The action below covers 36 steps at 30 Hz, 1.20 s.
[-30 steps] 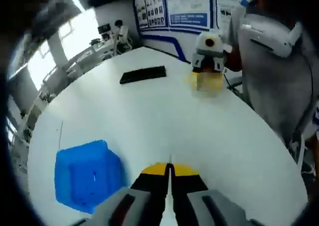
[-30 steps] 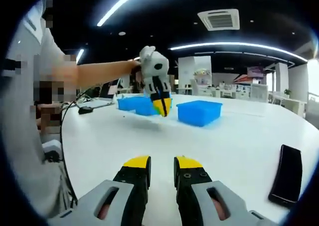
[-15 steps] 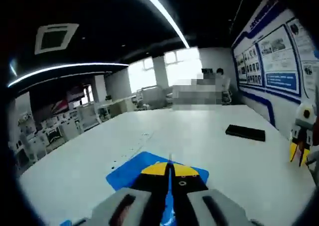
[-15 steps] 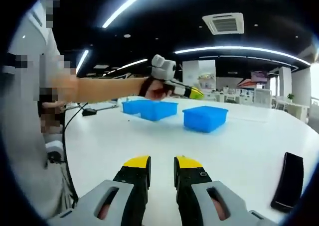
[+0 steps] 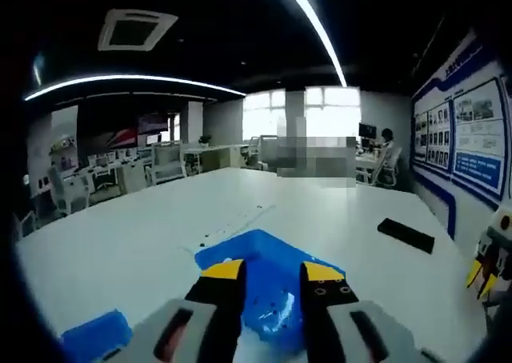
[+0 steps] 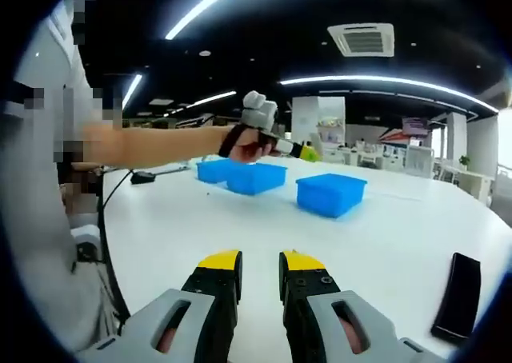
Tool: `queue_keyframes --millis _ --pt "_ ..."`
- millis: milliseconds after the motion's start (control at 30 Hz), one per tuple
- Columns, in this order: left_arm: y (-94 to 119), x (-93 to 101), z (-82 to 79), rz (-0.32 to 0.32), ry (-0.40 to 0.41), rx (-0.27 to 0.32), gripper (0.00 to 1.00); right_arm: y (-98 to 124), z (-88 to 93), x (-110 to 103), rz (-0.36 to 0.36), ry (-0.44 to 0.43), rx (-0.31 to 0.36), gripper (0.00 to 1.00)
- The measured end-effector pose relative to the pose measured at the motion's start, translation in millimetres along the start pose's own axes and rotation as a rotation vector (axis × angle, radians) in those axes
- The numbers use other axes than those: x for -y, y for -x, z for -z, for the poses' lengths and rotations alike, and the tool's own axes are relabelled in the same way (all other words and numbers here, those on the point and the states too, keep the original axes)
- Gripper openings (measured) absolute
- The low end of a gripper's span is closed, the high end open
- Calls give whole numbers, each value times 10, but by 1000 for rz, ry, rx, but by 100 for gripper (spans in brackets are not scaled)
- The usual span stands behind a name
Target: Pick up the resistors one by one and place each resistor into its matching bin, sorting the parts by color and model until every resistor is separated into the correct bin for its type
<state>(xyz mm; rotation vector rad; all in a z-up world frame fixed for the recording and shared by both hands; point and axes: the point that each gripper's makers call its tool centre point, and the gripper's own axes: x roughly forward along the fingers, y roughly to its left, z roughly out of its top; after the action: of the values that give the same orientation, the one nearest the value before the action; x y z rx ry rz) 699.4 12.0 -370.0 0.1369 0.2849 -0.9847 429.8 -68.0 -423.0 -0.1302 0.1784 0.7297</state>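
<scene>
Approach step, I judge: left gripper (image 5: 272, 279) parted and empty over blue bin (image 5: 268, 255) holding dark resistor specks (image 5: 276, 307); right gripper (image 6: 258, 265) slightly gapped, empty, bins (image 6: 331, 193) at 12 o'clock; next, lower and nip one part.

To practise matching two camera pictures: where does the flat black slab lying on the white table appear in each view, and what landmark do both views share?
Left gripper view: the black slab lies at the right, on the white table, beyond the blue bin.
Right gripper view: the black slab lies at the lower right edge, near the table's rim.
Shared landmark: the blue bin standing on the table.
</scene>
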Motion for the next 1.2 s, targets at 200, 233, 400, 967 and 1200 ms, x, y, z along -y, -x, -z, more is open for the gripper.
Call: queue_keyframes --millis 200,233,400,967,1200 --pt "742 -70 -44 17 -120 17 21 -83 18 -196 -23 13 -25 21" --pt "859 -119 -29 7 -135 7 21 -90 -4 -228 -28 17 -23 21" --pt "1338 -302 210 -50 -218 -106 21 -130 -81 -392 -42 56 -29 21" --pt "1987 40 1472 340 -1048 -629 14 -275 -77 -778 -75 77 -61 21" --pt "2051 21 1755 527 -1188 -842 14 -284 -173 -845 -67 98 -58 21"
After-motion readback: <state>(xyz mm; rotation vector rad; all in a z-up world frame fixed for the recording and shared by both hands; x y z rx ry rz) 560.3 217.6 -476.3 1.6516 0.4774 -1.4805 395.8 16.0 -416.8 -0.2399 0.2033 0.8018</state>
